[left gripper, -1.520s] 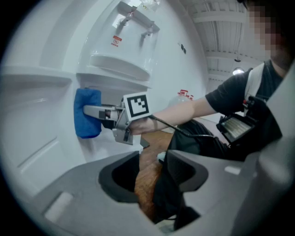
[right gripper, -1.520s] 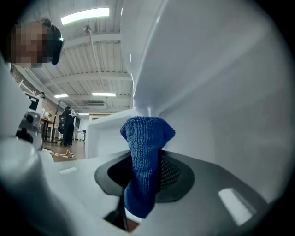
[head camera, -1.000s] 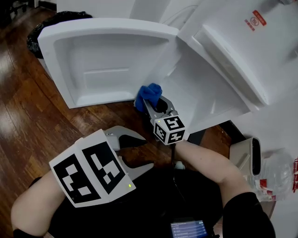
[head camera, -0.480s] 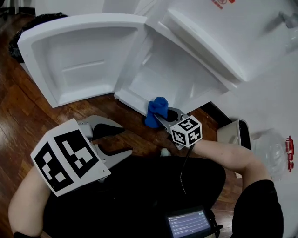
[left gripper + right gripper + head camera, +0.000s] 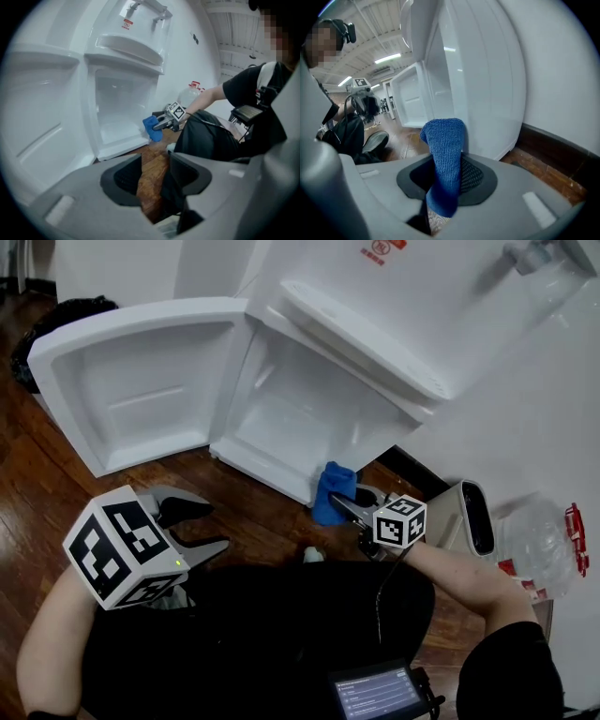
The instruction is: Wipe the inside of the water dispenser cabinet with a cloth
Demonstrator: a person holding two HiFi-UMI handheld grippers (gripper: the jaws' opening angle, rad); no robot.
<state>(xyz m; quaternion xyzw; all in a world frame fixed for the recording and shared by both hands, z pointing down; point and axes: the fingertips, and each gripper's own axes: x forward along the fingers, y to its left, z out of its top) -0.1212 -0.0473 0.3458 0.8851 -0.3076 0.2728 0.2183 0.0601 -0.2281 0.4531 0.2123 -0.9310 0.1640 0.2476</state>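
The white water dispenser stands with its lower cabinet [image 5: 309, 418] open and its door [image 5: 141, 390] swung out to the left. My right gripper [image 5: 349, 499] is shut on a blue cloth [image 5: 331, 491], which it holds just outside the cabinet's lower right corner, above the wooden floor. In the right gripper view the cloth [image 5: 445, 150] stands up between the jaws of my right gripper [image 5: 445, 177], with the dispenser's side wall [image 5: 487, 84] close behind. My left gripper [image 5: 214, 524] hangs open and empty at the lower left. In the left gripper view the cabinet [image 5: 119, 108] is ahead of it and the cloth [image 5: 151, 127] shows to the cabinet's right.
A black bag [image 5: 70, 310] lies beyond the door at top left. A white appliance [image 5: 469, 517] and a clear plastic bottle [image 5: 544, 549] stand by the wall at the right. A small white object [image 5: 312, 556] lies on the wooden floor [image 5: 56, 493]. A lit screen [image 5: 375, 695] sits at my lap.
My right gripper has carried the cloth to the right, from the hinge side of the cabinet front to its lower right corner. The left gripper has stayed open and nearly still.
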